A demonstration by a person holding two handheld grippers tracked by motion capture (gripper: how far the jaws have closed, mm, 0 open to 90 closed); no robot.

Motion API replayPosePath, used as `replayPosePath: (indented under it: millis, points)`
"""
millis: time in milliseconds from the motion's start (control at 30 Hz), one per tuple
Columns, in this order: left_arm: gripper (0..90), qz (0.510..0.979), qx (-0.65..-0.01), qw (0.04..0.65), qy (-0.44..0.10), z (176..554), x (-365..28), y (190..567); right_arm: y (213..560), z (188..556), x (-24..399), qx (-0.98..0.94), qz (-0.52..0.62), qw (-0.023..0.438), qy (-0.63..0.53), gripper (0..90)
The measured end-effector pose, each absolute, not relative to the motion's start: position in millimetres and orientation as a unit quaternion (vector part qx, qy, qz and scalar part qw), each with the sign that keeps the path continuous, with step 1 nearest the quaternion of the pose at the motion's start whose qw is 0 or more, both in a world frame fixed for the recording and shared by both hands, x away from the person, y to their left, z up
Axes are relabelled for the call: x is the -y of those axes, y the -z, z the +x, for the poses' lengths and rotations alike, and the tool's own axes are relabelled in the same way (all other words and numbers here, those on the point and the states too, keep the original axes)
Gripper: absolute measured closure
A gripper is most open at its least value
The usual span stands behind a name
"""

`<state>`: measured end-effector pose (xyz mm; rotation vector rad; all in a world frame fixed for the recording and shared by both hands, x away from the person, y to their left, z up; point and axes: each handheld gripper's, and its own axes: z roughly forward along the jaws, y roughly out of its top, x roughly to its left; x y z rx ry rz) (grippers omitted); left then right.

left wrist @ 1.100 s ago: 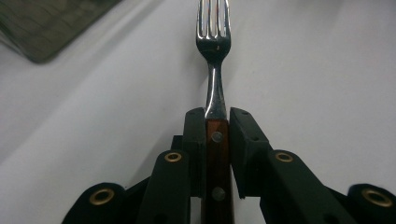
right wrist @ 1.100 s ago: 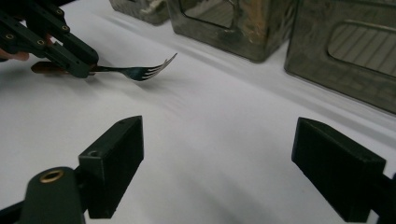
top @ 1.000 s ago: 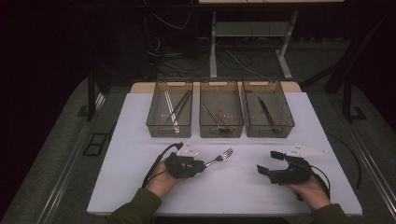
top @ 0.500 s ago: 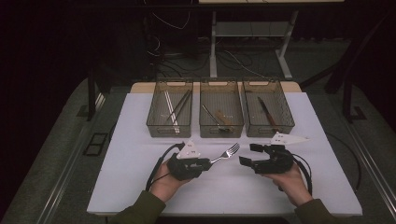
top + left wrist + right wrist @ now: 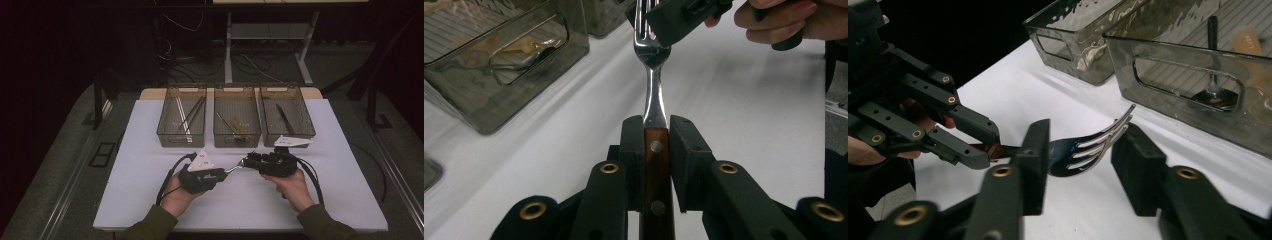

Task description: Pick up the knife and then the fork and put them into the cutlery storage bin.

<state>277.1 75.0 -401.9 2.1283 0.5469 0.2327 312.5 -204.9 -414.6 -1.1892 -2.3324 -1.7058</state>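
A fork [image 5: 234, 168] with a wooden handle hangs level over the white table top [image 5: 145, 200], between my two hands. My left gripper [image 5: 224, 173] is shut on the handle; in the left gripper view its pads [image 5: 633, 150] press the riveted wood and the fork [image 5: 653, 60] points away. My right gripper [image 5: 251, 160] has come up to the tines from the right. Its jaws have just been closing and stand on either side of the fork head [image 5: 1073, 155], with a gap still showing beside the tines in the right gripper view [image 5: 1080, 147].
Three grey see-through bins stand in a row at the back of the table: the left bin [image 5: 182, 135] with long utensils, the middle bin [image 5: 236, 137] with spoons, the right bin [image 5: 287, 132] with a dark knife. Cables trail from both grippers.
My right hand has moved left across the table to the fork's tines, and its jaws have narrowed around them. My left hand has kept still with the fork.
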Motion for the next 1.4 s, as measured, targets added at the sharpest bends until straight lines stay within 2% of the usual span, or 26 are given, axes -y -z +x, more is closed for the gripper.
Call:
replayPosePath:
  millis: [267,533,700,933,1400]
  points:
    - [76.6,0.86,-0.22,0.452,-0.092,277,-74,402,410,314,208,0.729,-0.378,0.011,0.57,77.9]
    - [75.5,0.852,-0.218,0.471,-0.071,278,-74,404,399,312,206,0.727,-0.361,0.002,0.584,83.6]
    - [71.7,0.85,-0.2,0.484,-0.053,276,-69,406,390,310,202,0.727,-0.351,-0.003,0.59,86.8]
    - [57.1,0.838,-0.203,0.505,-0.049,276,-82,404,381,309,208,0.735,-0.347,-0.027,0.582,87.2]
    - [32.3,0.824,-0.251,0.501,-0.089,274,-145,422,359,315,249,0.738,-0.371,-0.09,0.556,87.1]
